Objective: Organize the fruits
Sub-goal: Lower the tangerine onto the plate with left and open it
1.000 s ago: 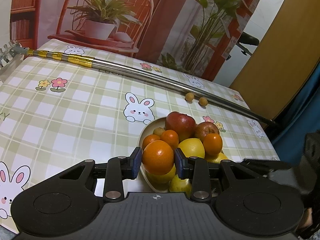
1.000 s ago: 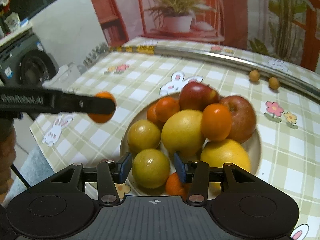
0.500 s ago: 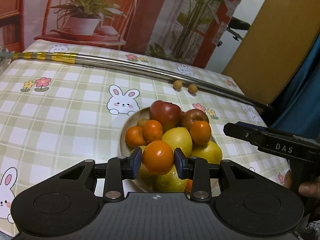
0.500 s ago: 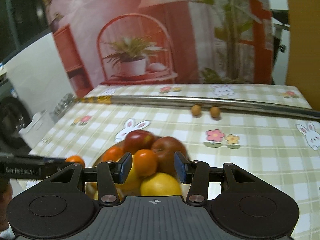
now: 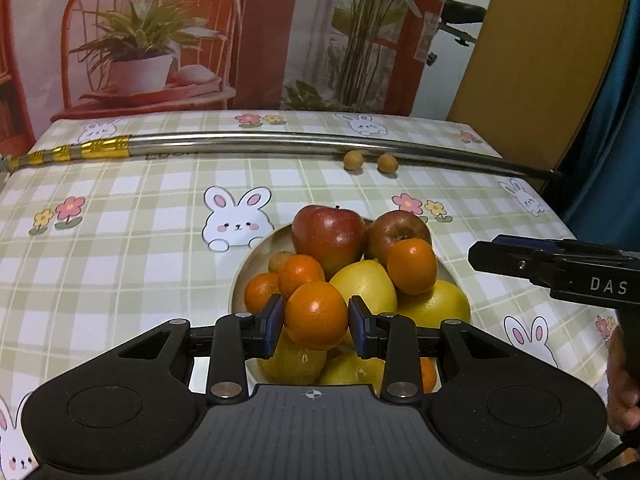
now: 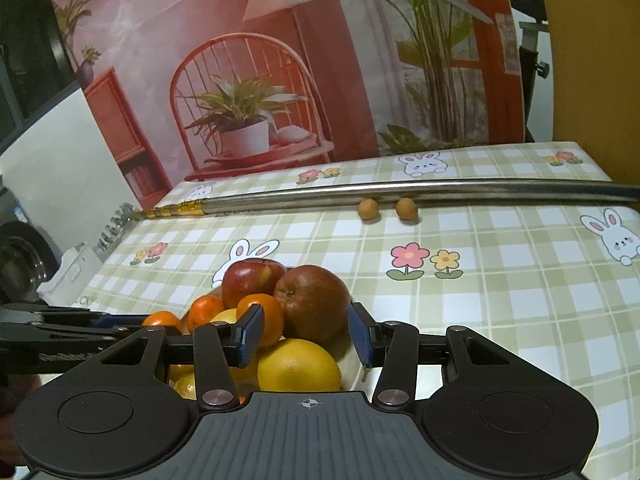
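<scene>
At lower centre, above the heaped fruit bowl (image 5: 240,280), the left tongs (image 5: 316,321) pinch a mandarin (image 5: 316,314), apparently for sorting, while the right tongs (image 6: 306,334) hover spread and empty.

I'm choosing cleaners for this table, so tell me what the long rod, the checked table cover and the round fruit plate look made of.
Long silver rod: polished metal, probably steel, judging by its mirror-like streaks; gold foil-like bands wrap one end.
Green checked table cover with rabbits: looks like printed vinyl or oilcloth, smooth with a faint sheen, though coated fabric is possible.
Round cream fruit plate: likely glazed ceramic or melamine; its rim is smooth and softly glossy.
</scene>
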The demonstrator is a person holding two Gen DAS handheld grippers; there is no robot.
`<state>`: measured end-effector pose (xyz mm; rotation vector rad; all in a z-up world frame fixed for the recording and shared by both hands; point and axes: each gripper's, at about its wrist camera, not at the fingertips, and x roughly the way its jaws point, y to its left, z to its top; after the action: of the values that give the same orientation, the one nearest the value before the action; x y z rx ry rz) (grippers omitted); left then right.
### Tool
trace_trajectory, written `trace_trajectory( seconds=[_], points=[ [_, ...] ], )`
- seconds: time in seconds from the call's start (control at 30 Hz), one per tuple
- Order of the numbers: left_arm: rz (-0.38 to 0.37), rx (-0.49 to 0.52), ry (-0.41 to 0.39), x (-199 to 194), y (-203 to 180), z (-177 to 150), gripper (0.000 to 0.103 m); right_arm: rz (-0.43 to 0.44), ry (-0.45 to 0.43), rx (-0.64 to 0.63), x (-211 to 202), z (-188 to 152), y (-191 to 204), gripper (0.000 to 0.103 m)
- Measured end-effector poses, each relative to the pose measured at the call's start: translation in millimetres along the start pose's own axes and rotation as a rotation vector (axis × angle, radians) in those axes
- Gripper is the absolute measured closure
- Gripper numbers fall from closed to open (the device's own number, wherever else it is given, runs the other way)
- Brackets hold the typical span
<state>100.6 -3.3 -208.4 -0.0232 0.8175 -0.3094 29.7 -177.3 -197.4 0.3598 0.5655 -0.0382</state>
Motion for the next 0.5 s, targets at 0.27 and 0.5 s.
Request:
trace_trajectory(
  seconds=[0.27,0.5],
  points=[
    [-0.013,-0.004,0.006,1.5,-1.3,-1.9,0.066,-0.007,0.000,0.012,-0.2,-1.0,-3.5,0.060],
    [-0.038,-0.021,-0.021,-6.4,-1.9,-5.0,0.055,-0.007,0.006,0.008,0.9,-1.8,-3.1,0.060]
  ],
)
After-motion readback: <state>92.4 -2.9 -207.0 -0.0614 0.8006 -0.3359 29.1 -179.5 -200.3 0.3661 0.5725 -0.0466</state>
